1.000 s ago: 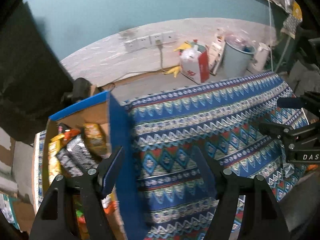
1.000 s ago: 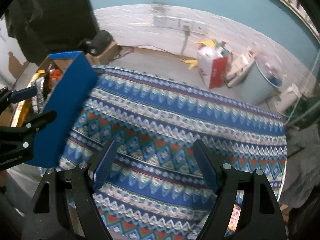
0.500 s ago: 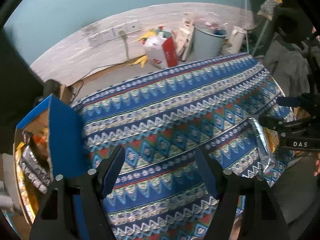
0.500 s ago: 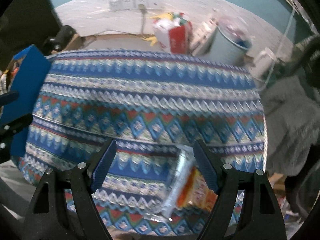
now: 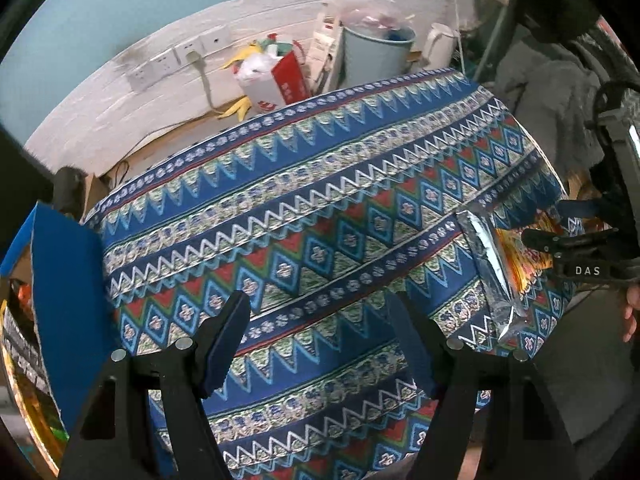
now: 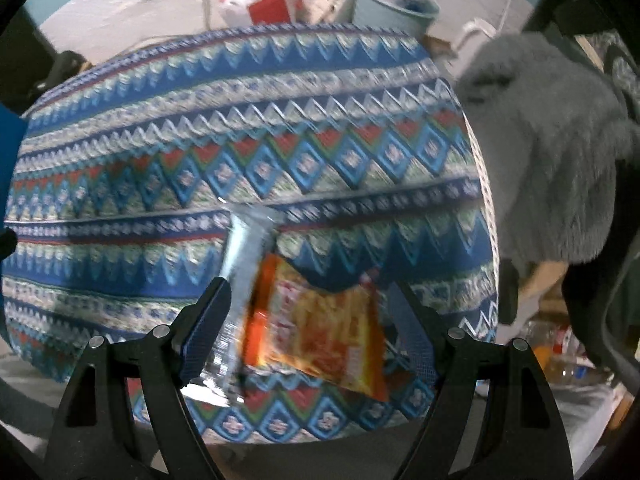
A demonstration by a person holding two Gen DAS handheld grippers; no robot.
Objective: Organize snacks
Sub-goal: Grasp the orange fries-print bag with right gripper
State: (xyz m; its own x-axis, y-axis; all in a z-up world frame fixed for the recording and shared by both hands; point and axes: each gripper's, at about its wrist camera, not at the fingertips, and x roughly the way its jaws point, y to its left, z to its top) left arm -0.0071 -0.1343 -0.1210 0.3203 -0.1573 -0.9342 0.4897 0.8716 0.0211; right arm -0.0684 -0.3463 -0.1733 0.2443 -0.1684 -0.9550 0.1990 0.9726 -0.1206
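A woven, matt patterned cloth (image 5: 320, 216) covers the table. The snack bag (image 6: 316, 320) is glossy printed foil with a shiny silver edge. Gripper fingers (image 5: 224, 344) look matt black plastic with textured blue pads.

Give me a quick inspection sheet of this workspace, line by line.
Surface: patterned tablecloth covering the table.
Job's things: orange snack packet lying near the table's right edge; blue cardboard box of snacks at the left edge.
Clutter: nothing seen on the cloth.
Grippers: left gripper open, empty; right gripper open, fingers either side of the packet.
Cables: plug lead from the wall sockets.
Surroundings: red-and-white box, pale bucket, grey garment.
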